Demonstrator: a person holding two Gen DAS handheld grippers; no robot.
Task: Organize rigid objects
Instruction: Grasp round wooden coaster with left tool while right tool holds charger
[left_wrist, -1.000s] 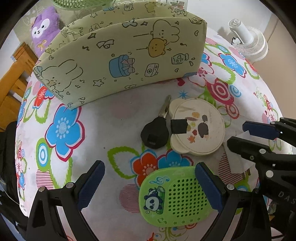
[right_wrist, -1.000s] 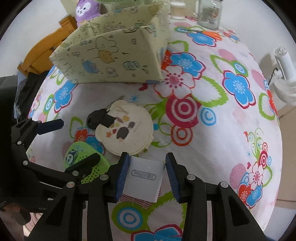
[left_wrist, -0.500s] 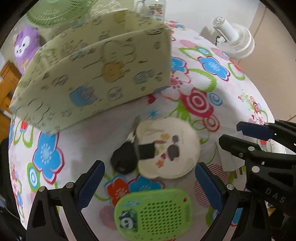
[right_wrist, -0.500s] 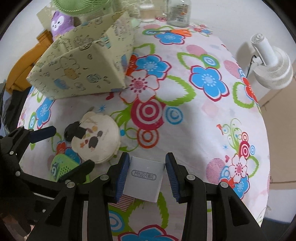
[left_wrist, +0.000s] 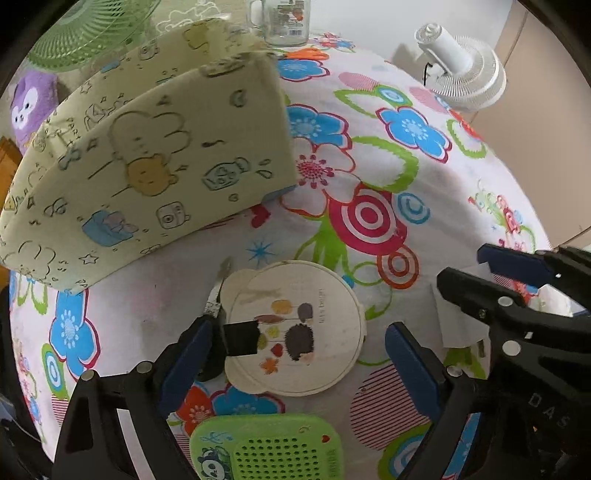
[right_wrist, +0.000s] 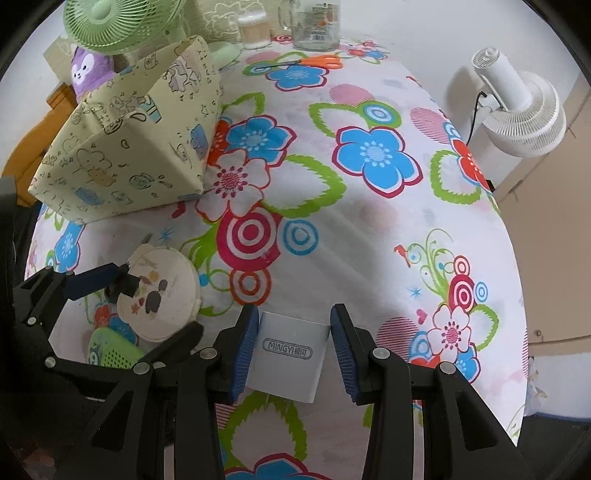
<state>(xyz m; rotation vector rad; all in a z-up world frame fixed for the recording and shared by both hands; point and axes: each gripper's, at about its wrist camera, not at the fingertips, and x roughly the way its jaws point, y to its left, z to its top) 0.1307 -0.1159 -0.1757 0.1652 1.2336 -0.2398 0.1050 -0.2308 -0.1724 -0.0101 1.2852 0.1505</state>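
A cream round case (left_wrist: 314, 295) with a hedgehog picture lies on the flowered tablecloth. My left gripper (left_wrist: 297, 328) hangs over it, one finger on each side; its jaws are closing and the pads stand clear of the case. A black car key (left_wrist: 240, 338) lies at the case's left edge, partly hidden by the left finger. A green panda device (left_wrist: 266, 446) lies nearer, below the fingers. My right gripper (right_wrist: 293, 354) is shut on a white charger block (right_wrist: 288, 350), held just right of the case. The yellow cartoon-print fabric box (left_wrist: 147, 166) stands at the back left.
Along the far edge stand a glass mug (left_wrist: 288, 18), a green desk fan (right_wrist: 122, 22), a purple plush (right_wrist: 92, 70) and orange scissors (right_wrist: 317, 61). A white fan (right_wrist: 517, 107) stands beyond the table's right edge. The tablecloth (right_wrist: 369, 229) slopes away to the right.
My left gripper has moved from over the green panda device to astride the cream case, and its jaws have narrowed slightly. The right gripper has drifted and rolled, still holding the charger.
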